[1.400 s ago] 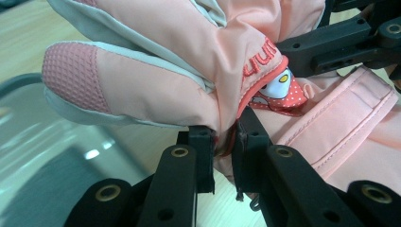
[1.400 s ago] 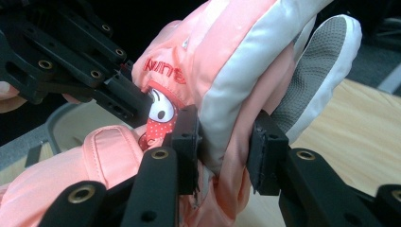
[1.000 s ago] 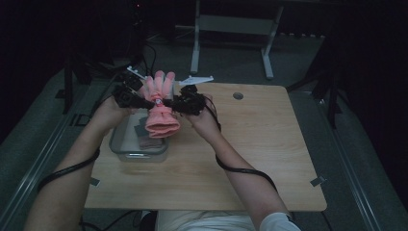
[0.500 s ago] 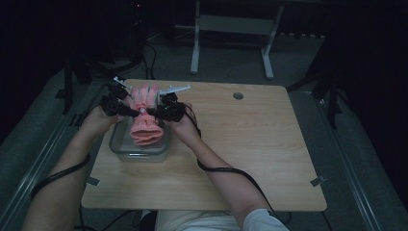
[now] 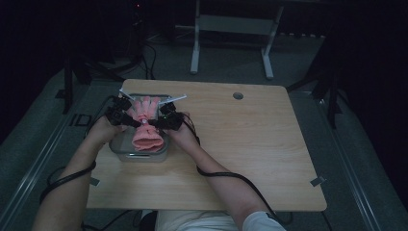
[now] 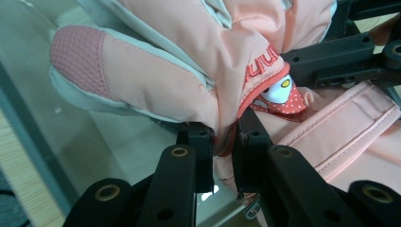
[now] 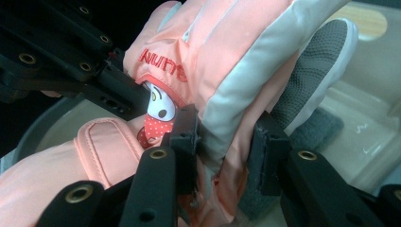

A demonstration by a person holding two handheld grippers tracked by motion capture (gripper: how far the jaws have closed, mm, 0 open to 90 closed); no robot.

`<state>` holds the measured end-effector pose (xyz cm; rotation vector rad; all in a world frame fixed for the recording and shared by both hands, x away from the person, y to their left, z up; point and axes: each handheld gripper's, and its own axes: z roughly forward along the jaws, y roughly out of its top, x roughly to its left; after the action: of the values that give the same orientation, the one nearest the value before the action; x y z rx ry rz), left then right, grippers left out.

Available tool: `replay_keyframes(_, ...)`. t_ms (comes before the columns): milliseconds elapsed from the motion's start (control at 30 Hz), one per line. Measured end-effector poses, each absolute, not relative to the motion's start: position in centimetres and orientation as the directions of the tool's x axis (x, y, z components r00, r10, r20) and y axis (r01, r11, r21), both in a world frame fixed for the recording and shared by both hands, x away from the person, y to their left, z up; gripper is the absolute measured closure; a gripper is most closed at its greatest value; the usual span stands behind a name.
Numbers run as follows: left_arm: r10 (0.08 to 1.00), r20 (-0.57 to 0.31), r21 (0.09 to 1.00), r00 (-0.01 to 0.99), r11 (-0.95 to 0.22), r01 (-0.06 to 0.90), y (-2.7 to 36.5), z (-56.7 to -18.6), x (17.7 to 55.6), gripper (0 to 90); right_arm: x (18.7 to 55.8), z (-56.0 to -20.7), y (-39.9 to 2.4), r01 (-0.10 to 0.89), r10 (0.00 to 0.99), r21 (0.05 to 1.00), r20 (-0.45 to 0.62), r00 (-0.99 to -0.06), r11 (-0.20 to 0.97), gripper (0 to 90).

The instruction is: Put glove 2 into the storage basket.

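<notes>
From the high view, a pink padded glove hangs between the two tongs above a clear container that sits near the desk's left edge, toward its far left corner; the left gripper and the right gripper pinch it from opposite sides, apparently so it stays spread and level while being set into the container, fingers pointing toward the far edge and cuff toward the person. In the left gripper view, the black jaws are squeezed nearly together on a fold of the glove near its printed patch, a thin bite that suits a soft seam; the clear container wall lies just below, so the glove seems close to going in. In the right gripper view, the jaws stand somewhat wider but clamp a thicker wad of the same glove at its grey-trimmed side, and the other gripper's dark linkage crosses behind; the container's pale floor shows beyond, suggesting room left for the glove.
</notes>
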<state>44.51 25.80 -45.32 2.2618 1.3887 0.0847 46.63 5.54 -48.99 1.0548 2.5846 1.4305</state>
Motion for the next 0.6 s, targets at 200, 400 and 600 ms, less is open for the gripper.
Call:
replay_keyframes(200,0.863,-0.199,0.416,0.464,-0.354,0.837,25.5,-46.5,44.8,79.1,47.0,-49.6,5.5,0.585,0.574,0.721,0.316,-0.755,0.373,64.7)
replay_keyframes(400,0.866,-0.219,0.408,0.449,-0.336,0.849,25.4,-46.4,45.1,77.7,47.5,-49.2,4.9,0.582,0.589,0.733,0.31,-0.746,0.352,51.9)
replay_keyframes(600,0.871,-0.218,0.45,0.441,-0.311,0.837,25.1,-46.4,45.2,65.2,47.4,-48.1,3.7,0.517,0.591,0.79,0.254,-0.766,0.33,38.9)
